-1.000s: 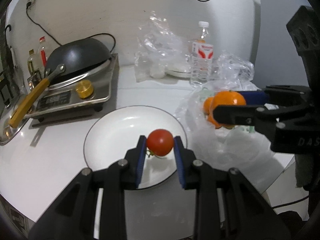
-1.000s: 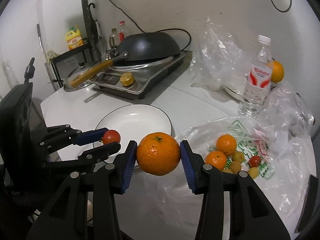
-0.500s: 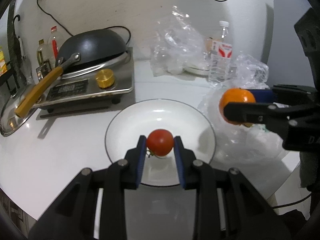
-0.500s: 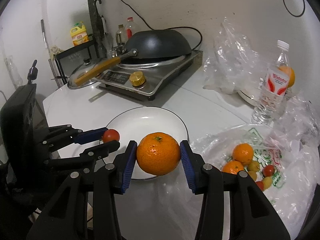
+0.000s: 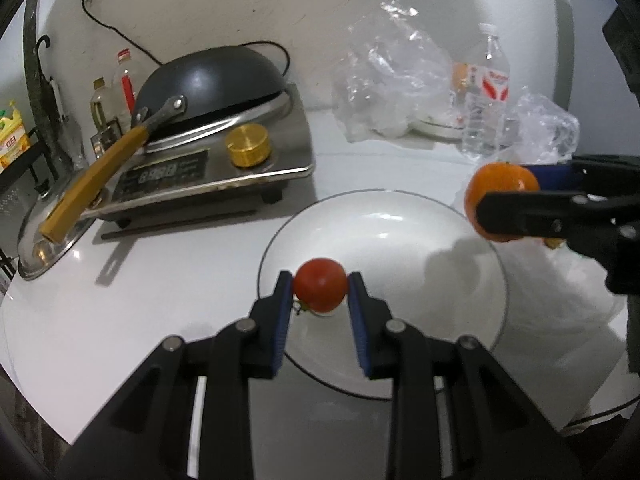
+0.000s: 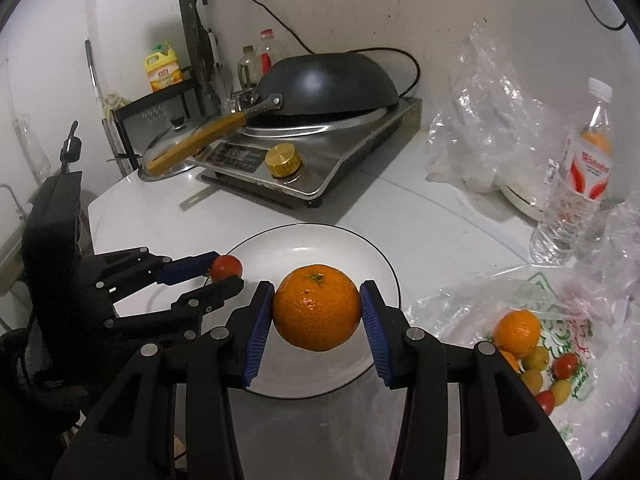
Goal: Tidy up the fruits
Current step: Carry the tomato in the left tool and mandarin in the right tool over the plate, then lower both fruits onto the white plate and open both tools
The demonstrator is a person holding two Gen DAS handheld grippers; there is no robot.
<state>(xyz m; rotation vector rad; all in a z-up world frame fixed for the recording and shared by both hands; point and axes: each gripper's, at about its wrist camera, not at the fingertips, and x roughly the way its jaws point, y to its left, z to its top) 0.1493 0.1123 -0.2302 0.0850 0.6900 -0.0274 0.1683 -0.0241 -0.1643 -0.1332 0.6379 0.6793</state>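
Note:
A small red tomato (image 5: 320,285) is pinched between the blue pads of my left gripper (image 5: 320,292), held just above the near left part of a white plate (image 5: 384,216) with a dark rim. In the right wrist view the same tomato (image 6: 226,267) shows at the plate's left rim (image 6: 312,227). My right gripper (image 6: 317,312) is shut on a large orange (image 6: 317,307), which hangs over the plate's near side. In the left wrist view that orange (image 5: 501,184) floats above the plate's right edge.
An induction cooker (image 5: 208,168) with an upturned black wok (image 5: 212,80) stands behind the plate. A plastic bag (image 6: 532,344) with more oranges and small tomatoes lies to the right. A water bottle (image 6: 580,176) and crumpled clear bags (image 5: 392,80) are at the back right.
Both grippers have carried their fruit leftward, away from the bag; the orange that hung over the bag now hangs over the plate. Neither grip has changed.

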